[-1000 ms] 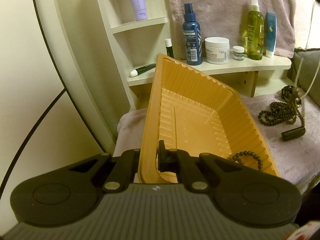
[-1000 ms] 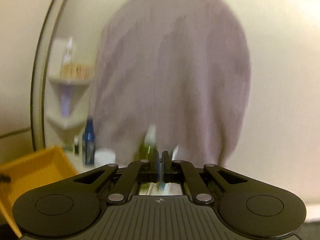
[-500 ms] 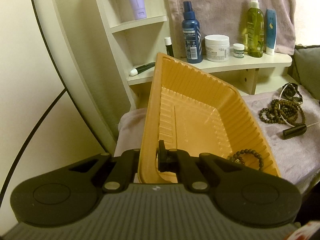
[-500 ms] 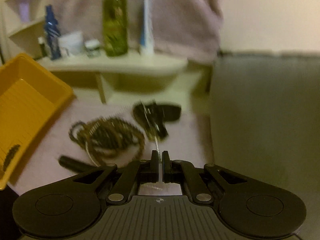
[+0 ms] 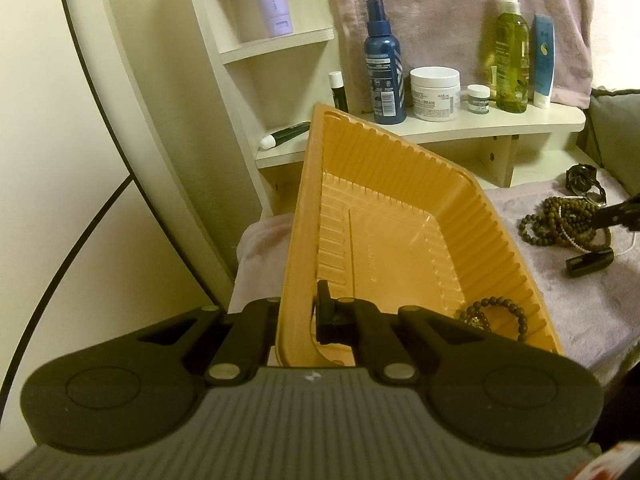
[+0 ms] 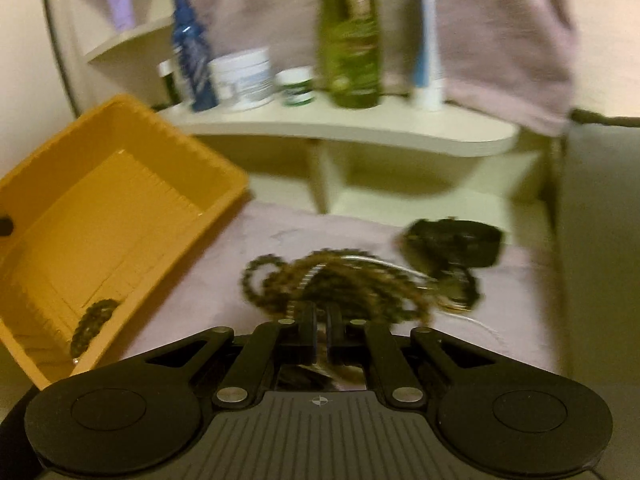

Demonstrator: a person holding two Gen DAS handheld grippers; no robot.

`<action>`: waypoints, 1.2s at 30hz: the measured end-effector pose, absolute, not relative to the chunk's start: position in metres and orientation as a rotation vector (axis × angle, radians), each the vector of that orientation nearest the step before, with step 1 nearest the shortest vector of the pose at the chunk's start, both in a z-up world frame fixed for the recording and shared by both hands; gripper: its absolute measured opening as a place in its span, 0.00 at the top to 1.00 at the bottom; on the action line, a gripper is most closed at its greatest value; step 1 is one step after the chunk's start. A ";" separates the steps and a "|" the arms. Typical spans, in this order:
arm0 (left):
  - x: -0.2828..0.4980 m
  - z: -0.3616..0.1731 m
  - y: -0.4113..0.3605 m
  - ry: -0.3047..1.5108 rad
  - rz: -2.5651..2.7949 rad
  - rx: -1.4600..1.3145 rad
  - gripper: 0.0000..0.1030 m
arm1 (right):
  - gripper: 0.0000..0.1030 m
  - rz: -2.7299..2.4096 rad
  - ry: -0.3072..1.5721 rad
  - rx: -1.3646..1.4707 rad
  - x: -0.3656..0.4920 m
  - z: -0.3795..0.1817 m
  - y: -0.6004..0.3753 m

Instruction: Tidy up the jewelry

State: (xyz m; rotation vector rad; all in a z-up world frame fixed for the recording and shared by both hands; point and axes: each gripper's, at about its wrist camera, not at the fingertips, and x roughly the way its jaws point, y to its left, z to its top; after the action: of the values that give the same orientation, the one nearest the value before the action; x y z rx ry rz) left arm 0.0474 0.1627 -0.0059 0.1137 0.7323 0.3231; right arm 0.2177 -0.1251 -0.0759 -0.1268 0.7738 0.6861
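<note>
The left gripper [image 5: 298, 312] is clamped on the near rim of the orange tray [image 5: 384, 248], one finger inside the wall and one outside, holding it tipped up on the lilac cloth [image 5: 592, 304]. A dark bead bracelet [image 5: 496, 314] already lies in the tray's near right corner. To the right of the tray, apart from it on the cloth, sits the tangle of brown bead strands [image 6: 340, 284], with a thin pale chain threaded through it; a small dark cylinder [image 5: 588, 262] lies just in front of the tangle, and a black bundle [image 6: 452, 242], too blurred to name, lies just beyond it. The right gripper [image 6: 320, 320] hangs directly over the near edge of the beads with its jaws almost together and nothing visibly between them. The strands look light and limp, likely to sag, slide and snag on one another, so pinching several loops together near the middle of the heap seems safer than catching one strand. The thin-walled tray probably flexes, so a firm hold on its ribbed rim suits it.
</note>
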 end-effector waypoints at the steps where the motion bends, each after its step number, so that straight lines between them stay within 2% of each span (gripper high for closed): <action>1: 0.047 -0.006 0.163 0.733 0.323 0.114 0.97 | 0.95 0.695 0.779 -0.133 0.219 -0.079 -0.121; 7: 0.048 -0.006 0.163 0.736 0.322 0.113 0.97 | 0.94 0.701 0.787 -0.180 0.229 -0.090 -0.108; 10: 0.048 -0.006 0.163 0.735 0.322 0.113 0.97 | 0.77 0.702 0.793 -0.200 0.233 -0.095 -0.105; 12: 0.048 -0.006 0.164 0.736 0.323 0.111 0.97 | 0.73 0.705 0.786 -0.210 0.234 -0.098 -0.103; 17: 0.048 -0.006 0.165 0.736 0.324 0.110 0.97 | 0.74 0.712 0.769 -0.245 0.232 -0.097 -0.099; 18: 0.048 -0.006 0.165 0.736 0.324 0.109 0.97 | 0.86 0.718 0.774 -0.243 0.231 -0.097 -0.100; 19: 0.048 -0.007 0.165 0.735 0.324 0.108 0.97 | 0.94 0.727 0.776 -0.233 0.230 -0.095 -0.101; 26: 0.047 -0.007 0.165 0.732 0.323 0.105 0.97 | 0.94 0.702 0.684 -0.172 0.208 -0.059 -0.117; 36: 0.046 -0.006 0.164 0.729 0.318 0.106 0.97 | 0.94 0.711 0.423 -0.091 0.183 0.054 -0.143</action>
State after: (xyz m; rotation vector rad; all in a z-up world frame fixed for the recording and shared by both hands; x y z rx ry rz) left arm 0.0459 0.1638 -0.0057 0.1063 0.7291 0.3181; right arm 0.1830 -0.1431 0.0538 -0.0908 0.4234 0.7106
